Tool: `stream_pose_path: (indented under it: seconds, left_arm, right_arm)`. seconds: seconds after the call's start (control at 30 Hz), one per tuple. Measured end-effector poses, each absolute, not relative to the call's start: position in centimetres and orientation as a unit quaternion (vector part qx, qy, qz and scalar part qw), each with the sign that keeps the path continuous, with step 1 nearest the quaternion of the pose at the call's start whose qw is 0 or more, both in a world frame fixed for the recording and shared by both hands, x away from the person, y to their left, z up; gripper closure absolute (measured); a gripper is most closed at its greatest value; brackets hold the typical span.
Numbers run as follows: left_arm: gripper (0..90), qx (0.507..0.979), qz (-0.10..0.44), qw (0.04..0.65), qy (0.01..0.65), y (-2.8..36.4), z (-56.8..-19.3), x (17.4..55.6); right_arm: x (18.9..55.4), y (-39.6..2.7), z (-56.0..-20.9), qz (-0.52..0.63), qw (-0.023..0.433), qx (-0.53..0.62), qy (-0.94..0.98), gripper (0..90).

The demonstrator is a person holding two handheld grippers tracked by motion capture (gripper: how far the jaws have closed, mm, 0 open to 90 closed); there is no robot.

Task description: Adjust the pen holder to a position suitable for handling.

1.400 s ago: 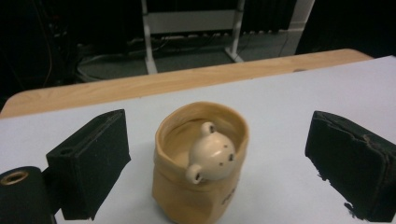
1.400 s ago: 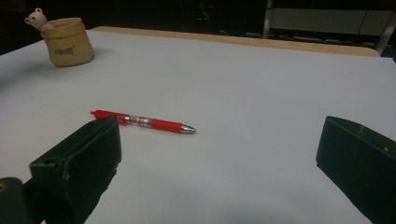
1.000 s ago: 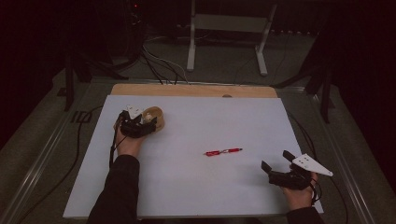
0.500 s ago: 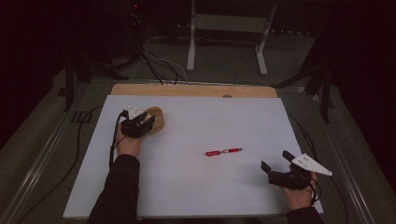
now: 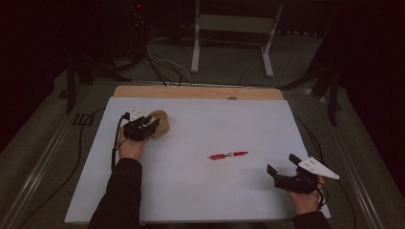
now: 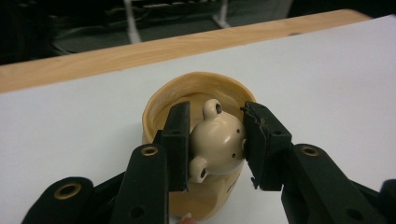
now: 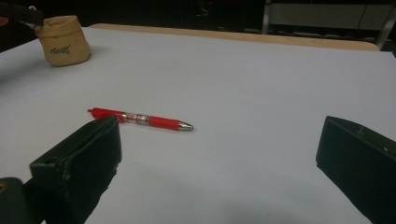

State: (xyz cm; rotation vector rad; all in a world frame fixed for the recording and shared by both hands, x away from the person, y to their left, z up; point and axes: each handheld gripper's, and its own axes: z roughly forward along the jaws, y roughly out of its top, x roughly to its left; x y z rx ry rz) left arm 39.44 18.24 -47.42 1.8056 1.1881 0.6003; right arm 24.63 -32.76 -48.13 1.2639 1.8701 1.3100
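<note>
The left tongs (image 6: 215, 140) have just been closing and now clamp one small cream figure head (image 6: 217, 135) inside the one tan pouch (image 6: 196, 93), which sits near the table's (image 5: 215, 119) far left corner. The right tongs (image 5: 281, 164) stand wide apart near the right near corner, gripping nothing. One red pen (image 5: 228, 155) lies mid-table between them.

A: what's that tan cup (image 6: 196, 93) thing?
B: soft-looking beige holder, upright at the white sheet's far left, open mouth up. A cream figurine (image 6: 217, 140) with little round ears sits in it, head poking up.
</note>
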Motion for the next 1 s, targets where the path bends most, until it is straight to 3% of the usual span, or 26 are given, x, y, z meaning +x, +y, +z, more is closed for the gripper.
stream_pose_path:
  seconds: [0.33,0.7,1.0]
  left_arm:
    - [64.4,0.755,0.217,0.447,0.428,15.6,-47.3,37.4]
    - [64.4,0.779,0.149,0.491,0.361,12.0,-47.3,34.7]
    - [64.2,0.803,0.112,0.506,0.293,12.0,-47.7,34.1]
  right_arm:
    - [24.6,-32.8,-48.1,0.485,0.264,0.468,0.690,0.3]
    - [24.6,-32.9,-48.2,0.488,0.264,0.467,0.688,0.3]
    - [24.6,-32.9,-48.2,0.488,0.264,0.468,0.688,0.3]
